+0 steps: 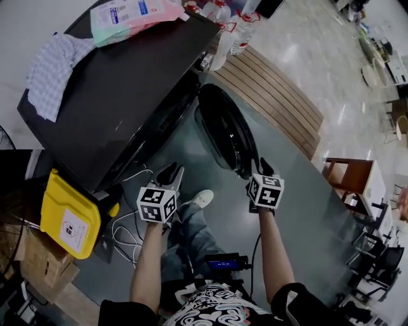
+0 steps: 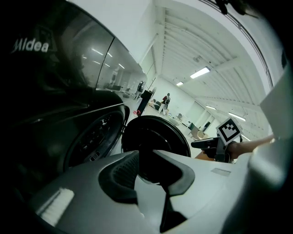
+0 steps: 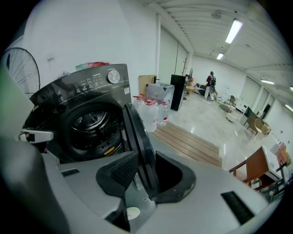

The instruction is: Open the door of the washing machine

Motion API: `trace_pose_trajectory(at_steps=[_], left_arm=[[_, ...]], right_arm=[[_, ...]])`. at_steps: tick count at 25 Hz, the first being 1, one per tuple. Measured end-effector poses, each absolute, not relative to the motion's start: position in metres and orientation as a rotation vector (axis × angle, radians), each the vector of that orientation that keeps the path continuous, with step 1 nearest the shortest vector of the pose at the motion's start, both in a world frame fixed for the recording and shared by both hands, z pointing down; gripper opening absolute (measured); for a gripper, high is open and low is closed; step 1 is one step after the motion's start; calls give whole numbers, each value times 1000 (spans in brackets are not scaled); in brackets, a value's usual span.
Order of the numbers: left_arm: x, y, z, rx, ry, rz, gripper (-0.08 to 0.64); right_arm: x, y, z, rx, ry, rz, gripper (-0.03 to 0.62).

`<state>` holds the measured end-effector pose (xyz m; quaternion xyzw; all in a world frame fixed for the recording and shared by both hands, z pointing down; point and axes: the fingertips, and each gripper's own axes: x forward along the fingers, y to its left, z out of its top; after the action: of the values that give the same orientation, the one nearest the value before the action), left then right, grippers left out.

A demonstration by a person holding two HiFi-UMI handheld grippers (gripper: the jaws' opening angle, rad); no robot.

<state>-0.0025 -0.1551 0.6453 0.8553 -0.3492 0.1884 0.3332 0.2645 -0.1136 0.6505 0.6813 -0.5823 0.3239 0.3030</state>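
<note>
Head view: dark washing machine [image 1: 121, 89], its round door [image 1: 220, 127] swung open beside the drum. My left tool [image 1: 172, 172]: jaws partly apart, nothing between them, aimed at the door. My right tool [image 1: 261, 165]: jaws partly apart, the door's rim between them, not clamped.

Washing machine [image 1: 121, 89]: black casing
Door [image 1: 223, 130]: black
Container, near left [image 1: 67, 216]: yellow, white label
Cloth, far left on the machine [image 1: 54, 70]: pale blue-and-white check
Packet, far [image 1: 131, 16]: pink and mint
Slatted platform, right [image 1: 274, 95]: brown wood stripes
Floor mat [image 1: 299, 210]: grey
Marker cubes [image 1: 157, 204]: black squares on white
Trousers [image 1: 191, 239]: blue denim
Shoe [image 1: 203, 198]: white
</note>
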Motion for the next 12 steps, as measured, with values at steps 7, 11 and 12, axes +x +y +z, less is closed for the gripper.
trace_pose_trajectory(at_steps=[7, 11, 12], left_arm=[[-17, -156, 567, 2365, -928, 412, 74], [-36, -150, 528, 2415, -1003, 390, 51], [-40, -149, 521, 2423, -1026, 391, 44]], right_arm=[[225, -81, 585, 1926, -1664, 881, 3], [188, -79, 541, 1952, -1805, 879, 3], [180, -80, 530, 1950, -1826, 854, 3]])
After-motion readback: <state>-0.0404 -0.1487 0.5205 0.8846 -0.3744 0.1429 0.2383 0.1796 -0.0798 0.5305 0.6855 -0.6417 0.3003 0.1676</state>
